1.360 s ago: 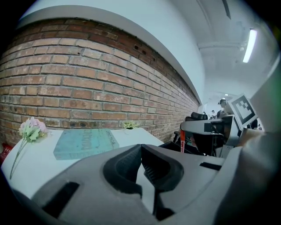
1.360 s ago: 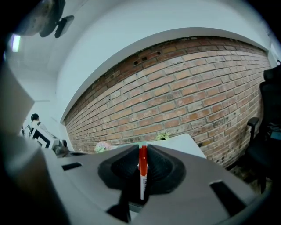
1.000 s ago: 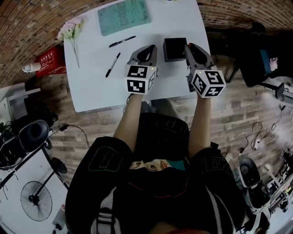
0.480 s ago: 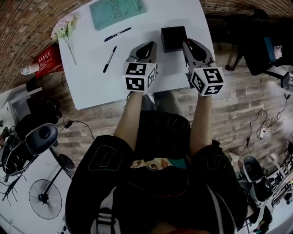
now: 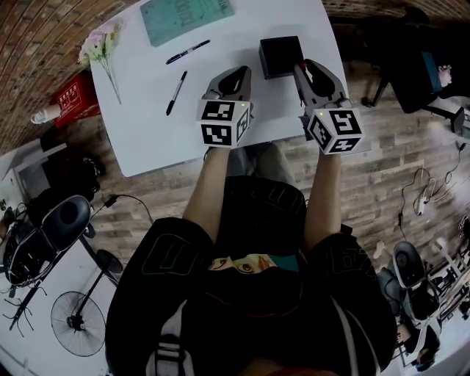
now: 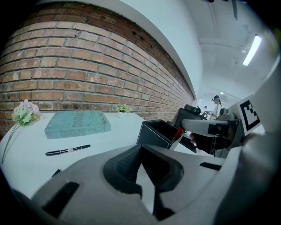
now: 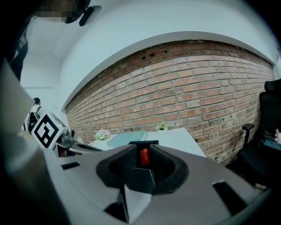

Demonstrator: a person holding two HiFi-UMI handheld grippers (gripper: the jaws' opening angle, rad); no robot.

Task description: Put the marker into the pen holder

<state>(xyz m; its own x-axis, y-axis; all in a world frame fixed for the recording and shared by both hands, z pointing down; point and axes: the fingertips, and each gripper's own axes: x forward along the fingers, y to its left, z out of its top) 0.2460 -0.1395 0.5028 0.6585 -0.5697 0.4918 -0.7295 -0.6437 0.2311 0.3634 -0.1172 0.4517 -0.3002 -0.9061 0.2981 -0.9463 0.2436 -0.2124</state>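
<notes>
white surface (image 5: 147, 125): carries all items. teal book (image 5: 186, 15): at far edge. black pen holder (image 5: 280, 55): open-topped, upright. right gripper (image 5: 304, 70): fingers closed on red marker (image 6: 177, 133), which slants at the holder's rim, apparently not dropped in. left gripper (image 5: 232, 73): fingers together, nothing held, beside the holder. black pens (image 5: 187, 52): two, loose on surface. step judged: insertion; next move likely needs the marker brought over the opening, lowered, released.

The table (image 5: 147, 125) looks smooth and slightly glossy. The pen holder (image 5: 280, 56) on it is matt. The wall (image 6: 66, 66) is rough brick.
</notes>
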